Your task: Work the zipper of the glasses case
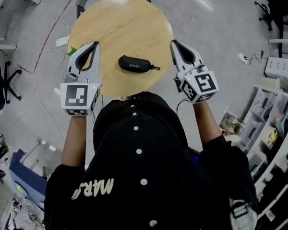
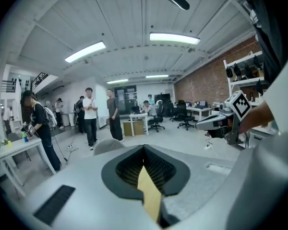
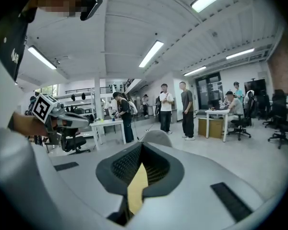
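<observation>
we judge the task as not yet begun. the round wooden table (image 1: 120,23) fills the upper middle of the head view, and on it, a little below its centre, lies the black glasses case (image 1: 134,63), on its own, with nothing touching it. the left gripper (image 1: 94,44) is held at the table's left edge and the right gripper (image 1: 174,42) at its right edge, each well apart from the case, one on either side of it. each gripper's own view shows its two jaws brought fully together, the dark pads meeting at the tip, with nothing caught between them. so both grippers are empty, and the whole job is left: steadying the case, catching the small pull (image 1: 156,68) that trails from its right end, and running it along.

several things are hidden or hard to read. the person's dark cap (image 1: 139,128) covers the near edge of the table at the bottom of the head view. the two gripper views look out over the room, at ceiling lights and people standing far off, so neither shows the case at all. in each, a tan sliver shows through the opening behind the closed tips, and we take it for the table top without being sure. the case looks closed in outline, but the zipper line is too small to tell whether it is done up all the way.
</observation>
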